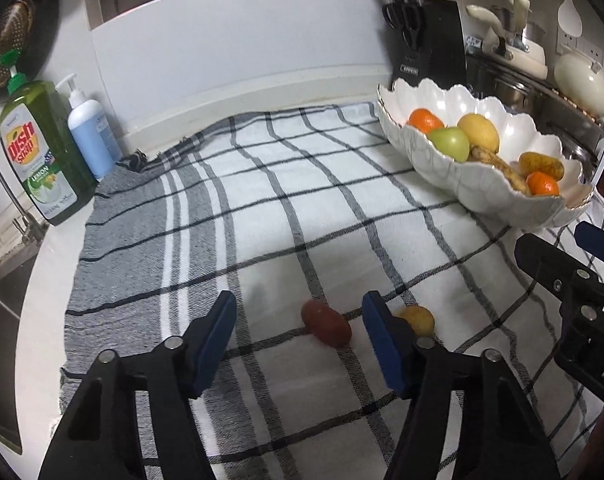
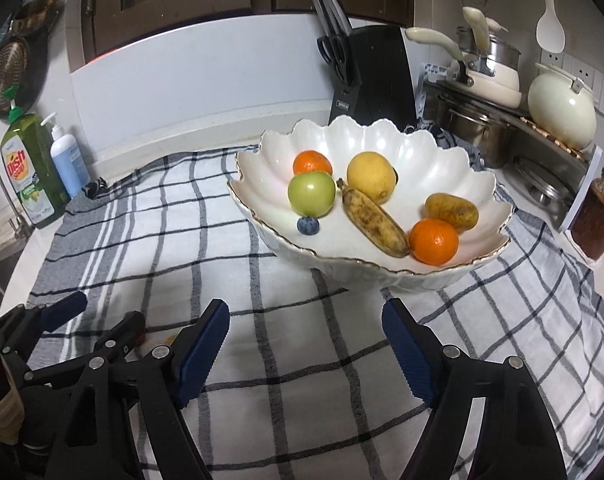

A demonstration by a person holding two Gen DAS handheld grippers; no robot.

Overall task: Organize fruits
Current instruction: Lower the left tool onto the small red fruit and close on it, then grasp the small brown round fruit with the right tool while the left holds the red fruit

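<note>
Down near the front edge of the checked cloth (image 1: 302, 208) lie two loose fruits: a reddish oval fruit (image 1: 326, 323) and, just to its right, a small yellow fruit (image 1: 418, 319). The left gripper (image 1: 297, 320) hangs over them with its jaws spread wide and nothing held; the reddish fruit sits in the gap between the blue pads, nearer the right one, while the yellow fruit is partly hidden behind the right pad (image 1: 382, 340).

Toward the cloth's back right corner stands the scalloped white bowl (image 2: 382, 136), holding two oranges (image 2: 434, 241), a green apple (image 2: 312, 194), a yellow round fruit (image 2: 371, 177), a spotted banana (image 2: 374, 220), a brownish oval fruit (image 2: 452, 211) and a blueberry (image 2: 308, 225). The right gripper (image 2: 304, 344) is released too, empty, its pads apart, on the front side of the bowl and clear of it. At the counter's left edge stand a green dish soap bottle (image 1: 41, 152) and a blue pump bottle (image 1: 87, 136).
</note>
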